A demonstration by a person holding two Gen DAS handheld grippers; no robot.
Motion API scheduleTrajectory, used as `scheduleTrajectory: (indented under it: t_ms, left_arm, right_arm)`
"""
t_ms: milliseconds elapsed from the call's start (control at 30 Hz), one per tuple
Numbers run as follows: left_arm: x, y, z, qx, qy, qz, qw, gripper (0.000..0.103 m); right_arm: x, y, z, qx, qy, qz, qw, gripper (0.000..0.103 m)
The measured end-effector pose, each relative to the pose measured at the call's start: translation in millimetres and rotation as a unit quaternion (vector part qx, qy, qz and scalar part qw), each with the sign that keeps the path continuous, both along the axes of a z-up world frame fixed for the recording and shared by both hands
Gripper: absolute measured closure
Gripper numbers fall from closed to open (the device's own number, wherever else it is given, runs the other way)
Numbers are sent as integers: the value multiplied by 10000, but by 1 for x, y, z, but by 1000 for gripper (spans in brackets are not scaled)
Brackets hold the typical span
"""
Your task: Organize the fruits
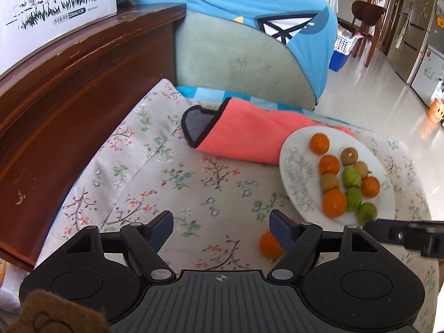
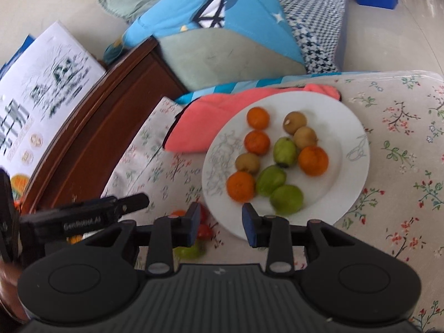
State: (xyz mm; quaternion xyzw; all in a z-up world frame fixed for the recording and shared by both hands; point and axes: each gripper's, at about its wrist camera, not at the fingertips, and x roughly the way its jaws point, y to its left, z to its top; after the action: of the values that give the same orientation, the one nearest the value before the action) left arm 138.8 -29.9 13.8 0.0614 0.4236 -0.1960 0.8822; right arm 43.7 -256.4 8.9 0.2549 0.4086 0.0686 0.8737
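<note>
A floral cloth [image 1: 177, 172] covers the cushion, with a coral towel [image 1: 244, 136] lying across its far side. In the left wrist view a white plate [image 1: 294, 166] sits at about two o'clock from the left gripper [image 1: 222, 229]; it carries four oranges, three brownish fruits and three green ones packed close together. The left gripper stands open with nothing between its pads, and a loose orange [image 1: 268, 245] lies on the cloth at its three o'clock, partly hidden behind the right-hand finger. In the right wrist view the right gripper [image 2: 221, 224] hangs with a narrow empty gap between its pads, over the plate's near rim; the nearest green fruit [image 2: 286, 199] is at one o'clock. A red fruit [image 2: 204, 230] and another green one [image 2: 190, 251] lie on the cloth behind its left finger.
</note>
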Motion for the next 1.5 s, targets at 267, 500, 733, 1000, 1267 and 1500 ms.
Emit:
scheduleTrajectory:
  t_ms: [267,500,733,1000,1267,1500]
  left_arm:
    - [0,9,-10,345,76,38,9994,26]
    - [9,22,-10,159,286,432,9985,26]
    - [11,22,-11,74,358,474,9982,26]
    - [9,16,-14,130,367,367,9986,26]
    - [8,14,-16,146,323,287,9990,26]
    - [0,5,-17,216,170,-20,9996,26]
  right_arm:
    - [-3,37,-9,-391,72,601,9974,67]
    - [3,61,-15,-773,88,775,9940,57]
    - [9,73,-23,-955,165,800,9921,57]
    - [14,86,-26,-1238,110,846,9886,57]
    - [14,85,-29,-1293,102,849,9879,68]
    - [4,70,-17,-1282,-2,791,9886,79]
